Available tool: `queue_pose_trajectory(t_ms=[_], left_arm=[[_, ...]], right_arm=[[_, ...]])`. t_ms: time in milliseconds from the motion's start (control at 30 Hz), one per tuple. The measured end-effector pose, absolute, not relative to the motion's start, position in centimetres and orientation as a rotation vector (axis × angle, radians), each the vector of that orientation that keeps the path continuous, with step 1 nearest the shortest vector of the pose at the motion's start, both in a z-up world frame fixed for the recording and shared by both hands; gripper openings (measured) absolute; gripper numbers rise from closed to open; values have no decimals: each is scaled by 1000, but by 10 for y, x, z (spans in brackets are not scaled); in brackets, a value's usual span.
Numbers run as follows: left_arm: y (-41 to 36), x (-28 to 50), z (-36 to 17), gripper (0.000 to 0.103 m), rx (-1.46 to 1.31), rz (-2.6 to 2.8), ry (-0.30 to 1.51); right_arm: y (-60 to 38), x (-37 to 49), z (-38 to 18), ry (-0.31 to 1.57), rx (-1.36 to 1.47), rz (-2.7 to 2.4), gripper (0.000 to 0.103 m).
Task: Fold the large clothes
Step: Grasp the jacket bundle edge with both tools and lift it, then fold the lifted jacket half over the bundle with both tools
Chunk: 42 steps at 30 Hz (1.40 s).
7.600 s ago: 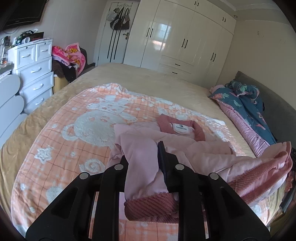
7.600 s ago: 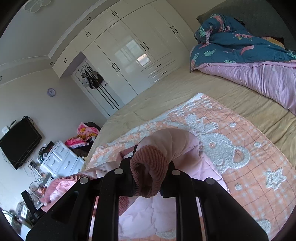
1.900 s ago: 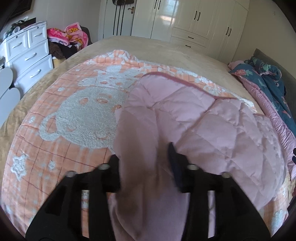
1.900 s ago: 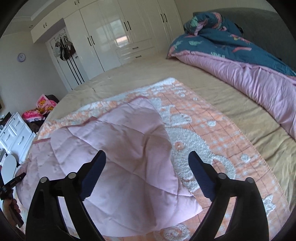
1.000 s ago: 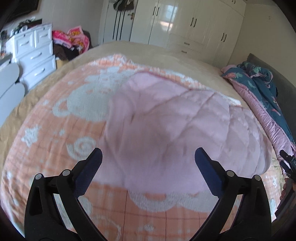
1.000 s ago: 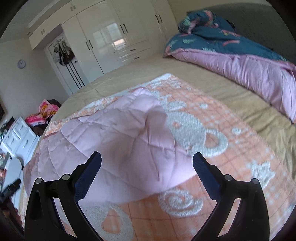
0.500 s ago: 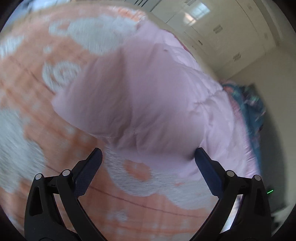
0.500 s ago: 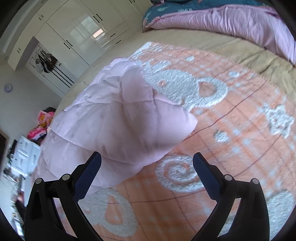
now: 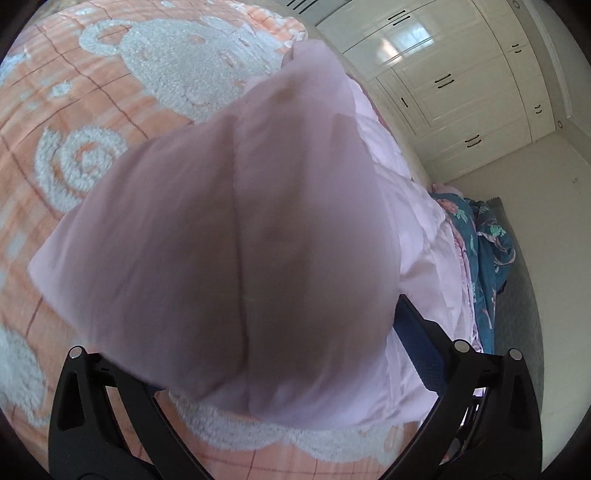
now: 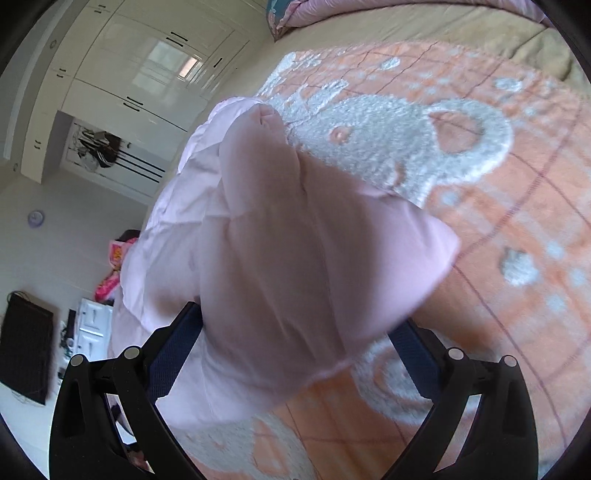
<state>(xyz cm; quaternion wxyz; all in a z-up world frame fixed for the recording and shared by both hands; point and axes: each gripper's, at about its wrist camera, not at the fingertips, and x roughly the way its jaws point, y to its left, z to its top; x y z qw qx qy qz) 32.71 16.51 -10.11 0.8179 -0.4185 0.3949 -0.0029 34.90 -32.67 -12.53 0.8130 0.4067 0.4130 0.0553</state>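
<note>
A pale pink quilted jacket (image 9: 236, 229) lies spread on the orange blanket (image 9: 74, 96) and fills the middle of the left wrist view. My left gripper (image 9: 273, 347) is open wide, with the jacket's near edge bulging between its fingers; the left fingertip is hidden under the cloth. In the right wrist view, another corner of the jacket (image 10: 295, 258) pokes toward the camera. My right gripper (image 10: 295, 328) is open and straddles that corner. Neither gripper is closed on the cloth.
The orange blanket (image 10: 517, 221) with white bear patterns covers a beige bed (image 10: 498, 29). White wardrobes (image 9: 461, 81) stand behind. A blue floral duvet (image 9: 487, 251) lies along the bed's far side. A black TV (image 10: 26, 350) and white drawers (image 10: 92, 328) stand by the wall.
Both open grippers have dropped and moved in close to the jacket's near edge. The cloth now sits between each pair of fingers. The jacket itself has stayed put.
</note>
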Motion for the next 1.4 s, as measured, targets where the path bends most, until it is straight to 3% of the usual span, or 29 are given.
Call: queue_pose_trajectory(t_ms=[200,267,333,433,533,633,700,900,1400], left_arm=[[173,337,-107,95,-920,-6,835],[174,339,-110,95,-924,-12,830],[175,342,-112,93,-925,-19,827],[174,344,-108,86,-882,-8,819],[170,344,-101,75,-843,-4,808],[166,346,-90,60,-774,3,792],[162,345,-81,50,-727,5,779],[160,346,-63,37,-665,-2,751],[148,314,-9,35,-572,-28,645]], right_arm=[[-322,364,-131,863,905,163,98],[-319,369,-132,847,895,189,92],[-317,373,-132,833,892,227,75],[-316,375,-129,819,883,269,57],[-312,374,-117,794,826,288,44],[-303,373,-103,771,755,287,38],[-296,370,-91,746,691,287,35],[-276,357,-61,689,543,289,30],[-245,316,0,535,277,343,27]])
